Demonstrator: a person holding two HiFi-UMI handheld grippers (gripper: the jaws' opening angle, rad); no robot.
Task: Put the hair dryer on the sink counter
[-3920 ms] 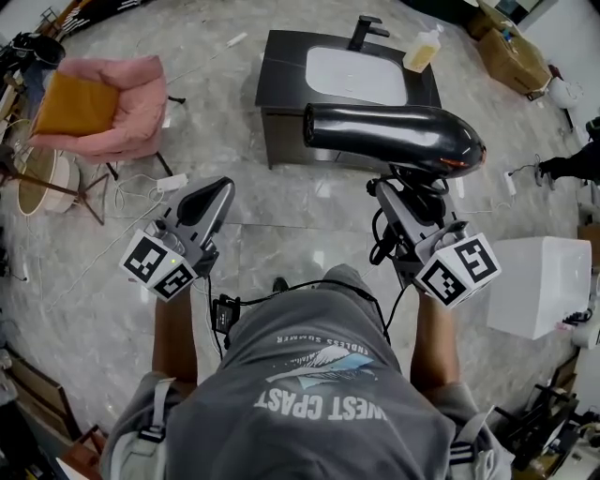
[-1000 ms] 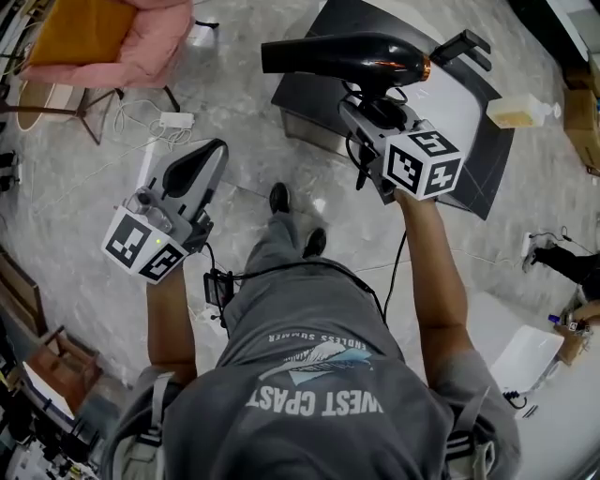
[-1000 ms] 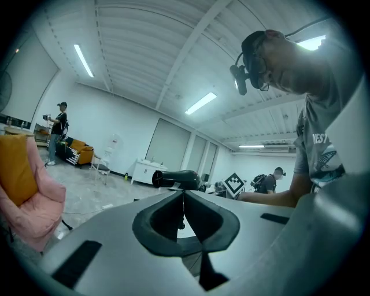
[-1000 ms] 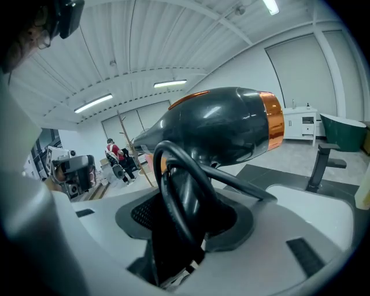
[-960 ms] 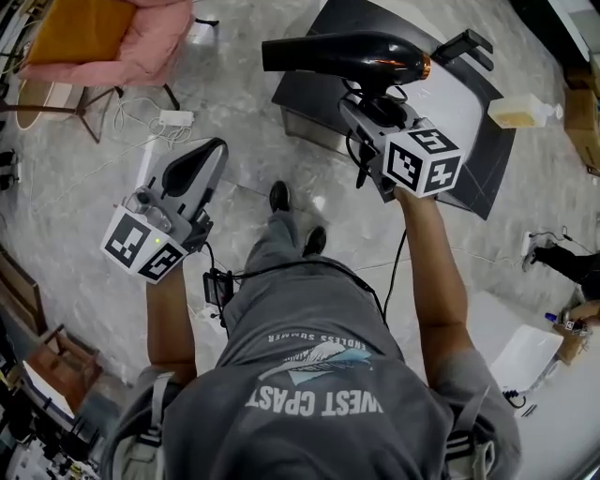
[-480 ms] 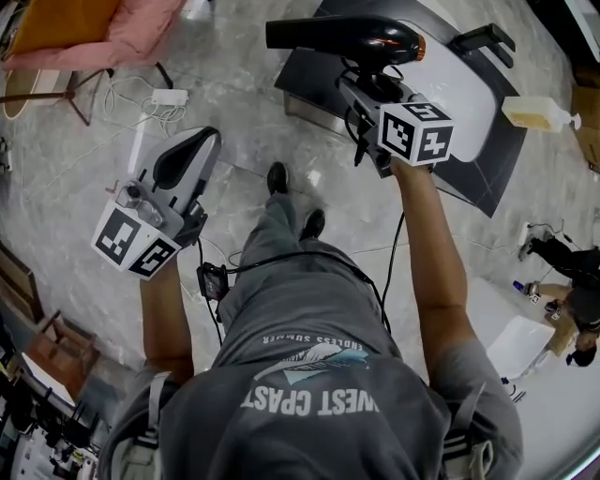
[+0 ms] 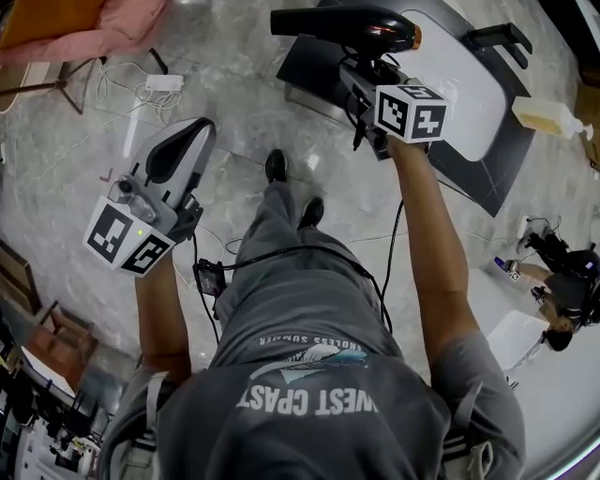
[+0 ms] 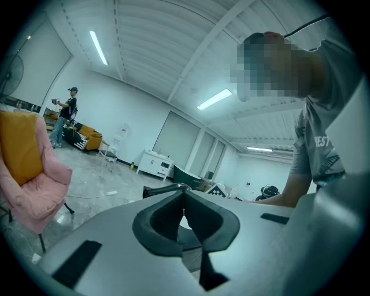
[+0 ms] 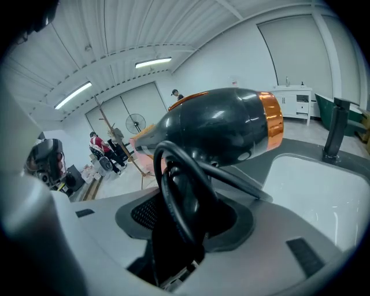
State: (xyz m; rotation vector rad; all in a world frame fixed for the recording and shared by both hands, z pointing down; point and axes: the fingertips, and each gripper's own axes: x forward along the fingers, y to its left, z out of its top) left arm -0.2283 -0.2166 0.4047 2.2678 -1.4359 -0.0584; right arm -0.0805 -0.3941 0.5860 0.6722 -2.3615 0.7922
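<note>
My right gripper (image 7: 367,77) is shut on the handle of a black hair dryer (image 7: 349,22) with an orange ring. The dryer body lies level above the left part of the dark sink counter (image 7: 487,178). In the right gripper view the hair dryer (image 9: 219,130) fills the middle, its looped black cord (image 9: 176,196) between the jaws, and the white basin (image 9: 324,185) lies just beyond. My left gripper (image 7: 178,155) hangs over the floor at the left, shut with nothing in it; the left gripper (image 8: 184,217) shows its pads together.
A white basin (image 7: 450,75) with a black faucet (image 7: 497,37) sits in the counter. A soap bottle (image 7: 548,117) stands at its right end. A pink chair (image 7: 112,28) and floor cables (image 7: 122,84) lie at the upper left. A white box (image 7: 520,342) is on the right.
The right gripper has carried the hair dryer farther up and over the sink counter. The counter has drawn closer. The left gripper stays shut and has barely shifted.
</note>
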